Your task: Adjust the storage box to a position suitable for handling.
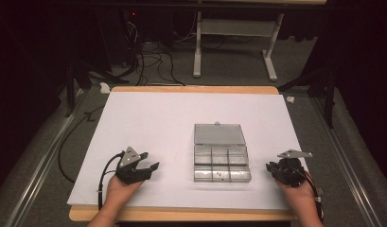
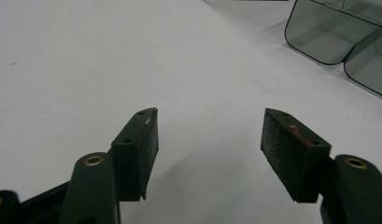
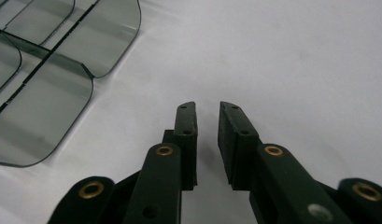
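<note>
I logged both tools resting low on the white sheet that covered the worktop, one on each side of the clear plastic compartment box.

Left hand-held gripper: sat at the near left of the sheet, well apart from the box. In the left gripper view its jaws stood wide apart with bare white sheet between the pads. The box's rounded compartments showed at the far right corner of that view. I noted the cable trailing from it toward the near edge.

Right hand-held gripper: sat at the near right, near the box's right end but not touching it. In the right gripper view the jaws stood a narrow gap apart, nothing between them, pads clear of the sheet's only visible neighbour. The box lay to the left in that view, its tinted walls close to the jaw tips.

Box: right of centre on the sheet, lid laid open flat on the far side, six compartments in two rows on the near side. Small pale bits showed in one near compartment; I could not tell what they were.

The person's hands entered from the near edge.
</note>
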